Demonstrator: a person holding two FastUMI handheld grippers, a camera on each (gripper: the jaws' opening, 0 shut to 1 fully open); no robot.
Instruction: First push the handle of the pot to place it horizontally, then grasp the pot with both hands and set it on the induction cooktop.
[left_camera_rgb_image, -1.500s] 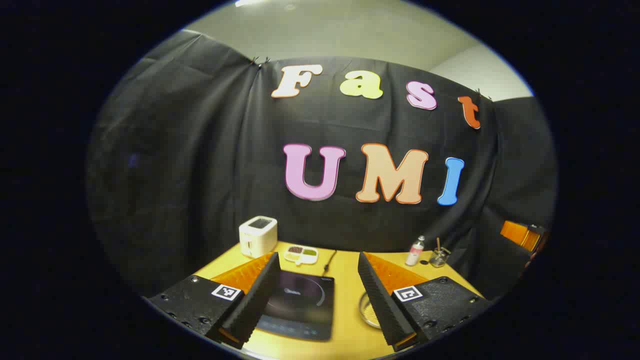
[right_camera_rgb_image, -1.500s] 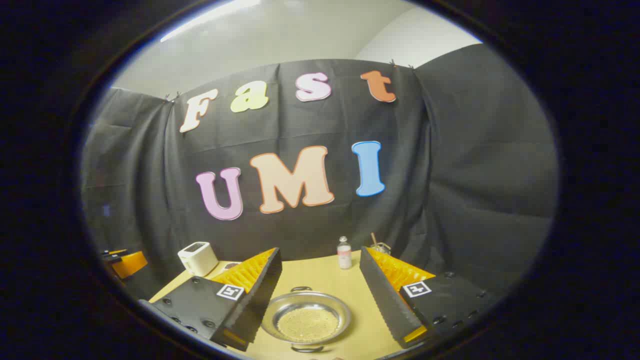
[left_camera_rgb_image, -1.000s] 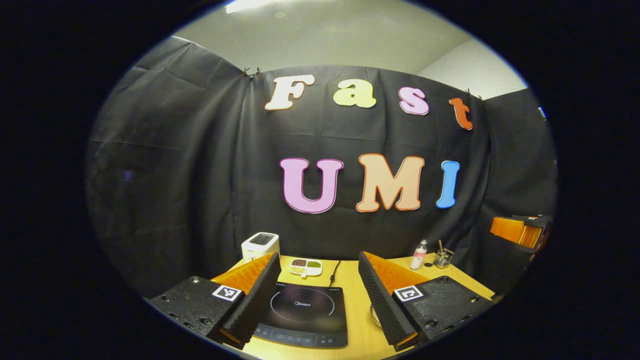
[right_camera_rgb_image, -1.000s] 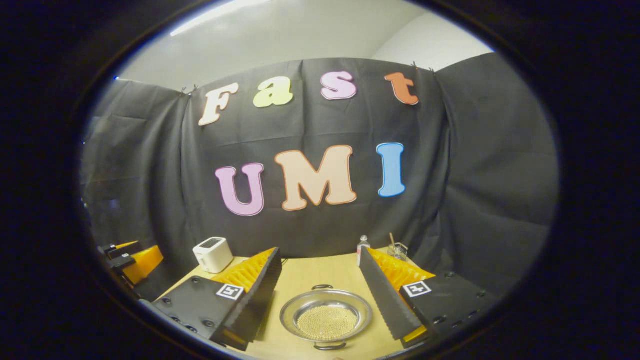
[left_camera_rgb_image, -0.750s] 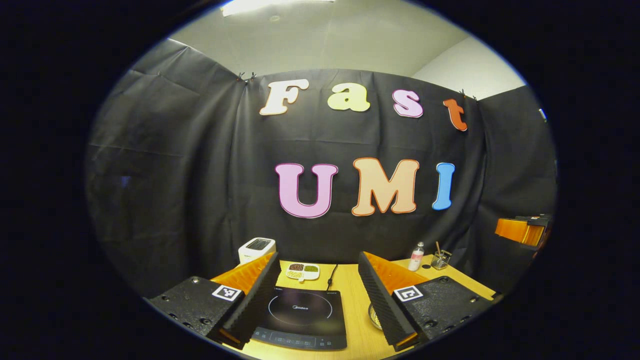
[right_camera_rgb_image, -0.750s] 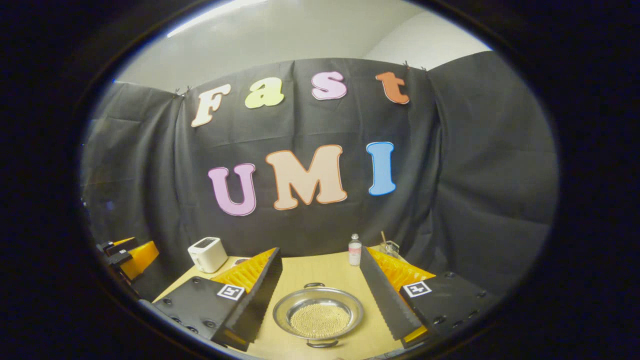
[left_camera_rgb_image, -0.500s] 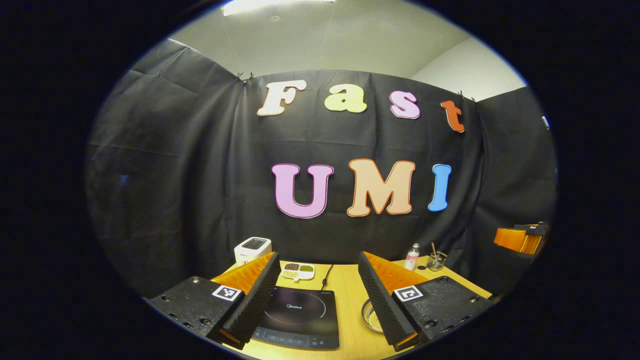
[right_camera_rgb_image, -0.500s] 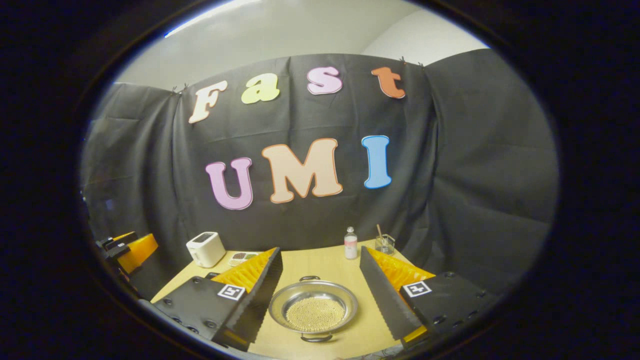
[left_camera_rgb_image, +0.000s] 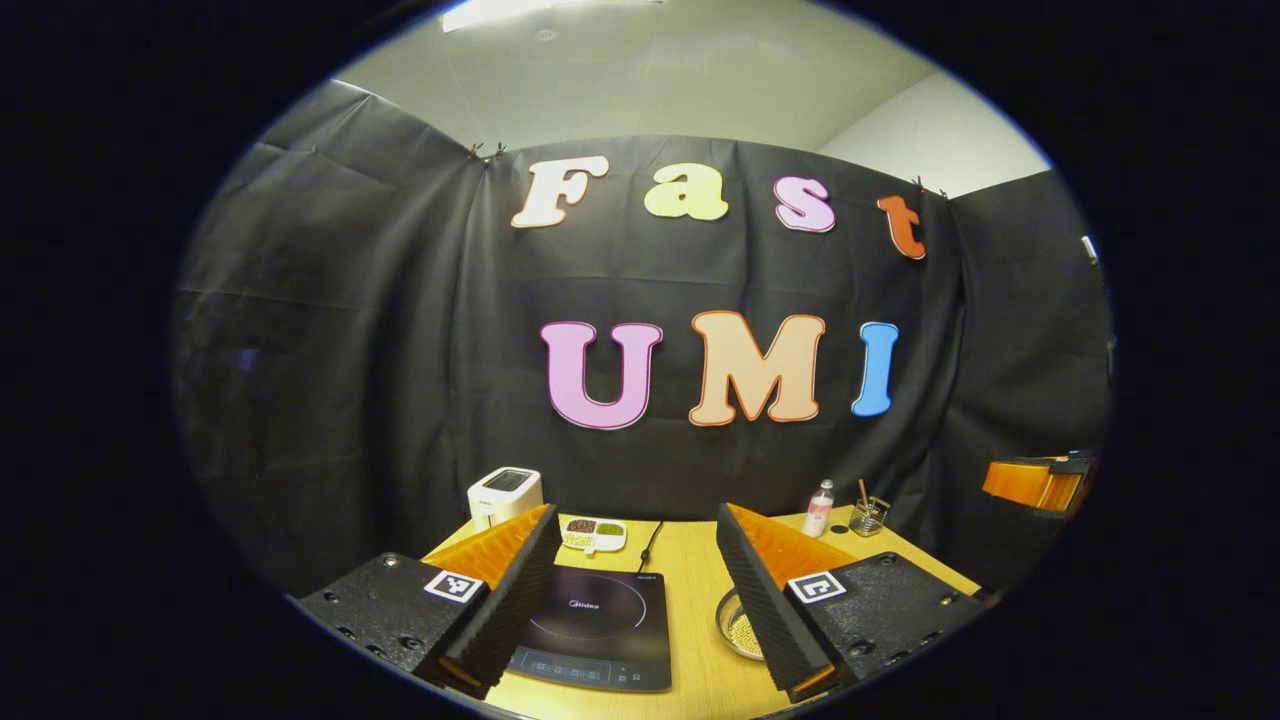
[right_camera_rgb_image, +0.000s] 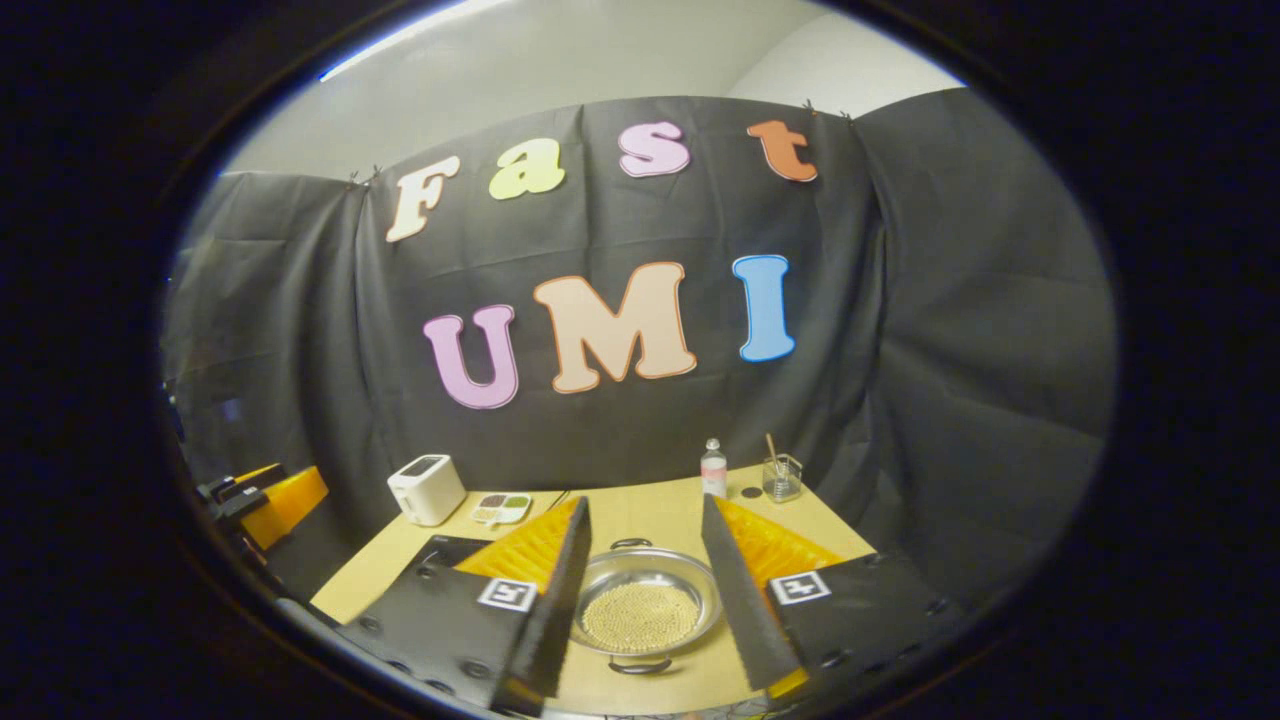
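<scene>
Steel pot (right_camera_rgb_image: 640, 606) sits on the table (right_camera_rgb_image: 655, 515), seen in the right gripper view between the fingers of the right claw (right_camera_rgb_image: 648, 668), which is spread wide and holds nothing, fingers flanking the pot without visibly touching it. Pot is shallow, full of small pale beads; its two loop handles sit on the near and far sides as that view looks, near handle (right_camera_rgb_image: 640, 665) at the rim toward the camera, far handle (right_camera_rgb_image: 630, 543) opposite. Left claw (left_camera_rgb_image: 640, 682) is also wide open and empty, hovering above the table in the left gripper view; the induction cooktop (left_camera_rgb_image: 592, 627) shows between its fingers, flat on the table. Pot (left_camera_rgb_image: 736, 628) is just right of the cooktop in that view, part hidden behind the claw's right finger, not on the cooktop. Beyond the cooktop: a cord (left_camera_rgb_image: 651, 540), a small divided dish (left_camera_rgb_image: 593, 533) with brown and green contents, and a white toaster (left_camera_rgb_image: 504, 493) to its left by the cloth wall. Far right of the cooktop, at the back edge, a small bottle (left_camera_rgb_image: 818, 507) and a glass jar (left_camera_rgb_image: 869, 515) with a stick in it. The right gripper view catches the other claw (right_camera_rgb_image: 275, 497) well left of the pot.
</scene>
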